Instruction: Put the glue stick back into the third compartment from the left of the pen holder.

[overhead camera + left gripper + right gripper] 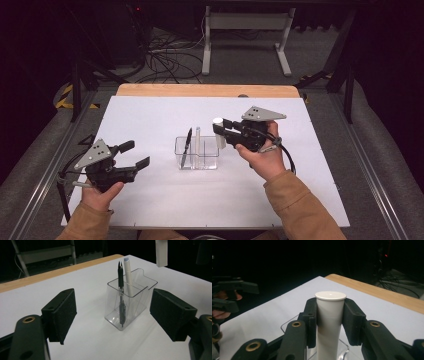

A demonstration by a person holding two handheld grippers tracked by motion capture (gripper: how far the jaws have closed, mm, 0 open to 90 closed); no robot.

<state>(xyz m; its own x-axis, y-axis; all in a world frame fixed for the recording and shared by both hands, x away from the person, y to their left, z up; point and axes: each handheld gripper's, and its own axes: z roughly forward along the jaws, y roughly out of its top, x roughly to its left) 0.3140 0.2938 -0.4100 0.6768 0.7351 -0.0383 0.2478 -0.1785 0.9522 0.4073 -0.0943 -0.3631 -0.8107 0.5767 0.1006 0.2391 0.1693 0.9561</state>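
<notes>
The right tool, clamped on the white tube, should lower it upright into the clear holder; the left tool waits with jaws apart.

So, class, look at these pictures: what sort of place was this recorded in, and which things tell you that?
Probably a lab or recording workspace, not a home. A white work table stands on grey carpet, loose cables trail on the floor behind, and a person's hand holds a camera-fitted right tool over a clear holder.

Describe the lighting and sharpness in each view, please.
High view: the white table is evenly lit, its surroundings dim. Left gripper view: the clear plastic holder is sharp, the near jaws soft. Right gripper view: the white cylinder is bright against a black background.
</notes>
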